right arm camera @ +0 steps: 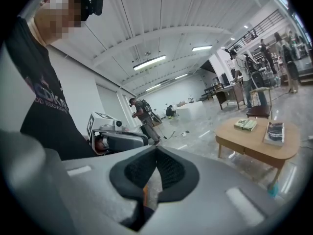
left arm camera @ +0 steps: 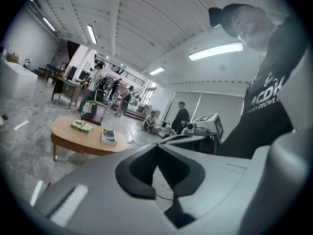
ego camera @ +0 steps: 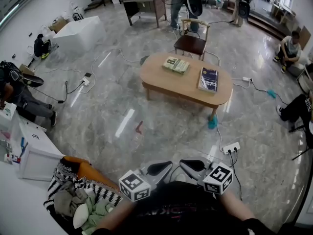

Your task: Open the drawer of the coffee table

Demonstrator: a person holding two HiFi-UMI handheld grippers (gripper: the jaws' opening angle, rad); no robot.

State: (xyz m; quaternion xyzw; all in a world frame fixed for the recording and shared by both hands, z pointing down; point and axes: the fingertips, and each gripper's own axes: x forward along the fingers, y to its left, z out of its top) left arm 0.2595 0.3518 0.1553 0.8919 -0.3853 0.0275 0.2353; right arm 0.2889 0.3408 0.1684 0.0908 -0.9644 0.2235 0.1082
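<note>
The oval wooden coffee table (ego camera: 182, 84) stands on the marble floor, far ahead of me. A green book (ego camera: 175, 64) and a blue book (ego camera: 209, 79) lie on its top. I cannot make out a drawer front from here. My left gripper (ego camera: 164, 168) and right gripper (ego camera: 190, 165) are held close to my body, tips toward each other. Both are shut and hold nothing. In the left gripper view the shut left gripper (left arm camera: 156, 148) frames the coffee table (left arm camera: 80, 136) at a distance. In the right gripper view the coffee table (right arm camera: 257, 136) lies to the right of the shut right gripper (right arm camera: 156, 151).
A wooden chair (ego camera: 191, 42) stands behind the table. A teal object (ego camera: 212, 122) sits by a table leg, and a power strip (ego camera: 231, 147) with cables lies on the floor nearby. A white box (ego camera: 34, 151) and a clothing pile (ego camera: 78, 195) are at my left. People sit at the right.
</note>
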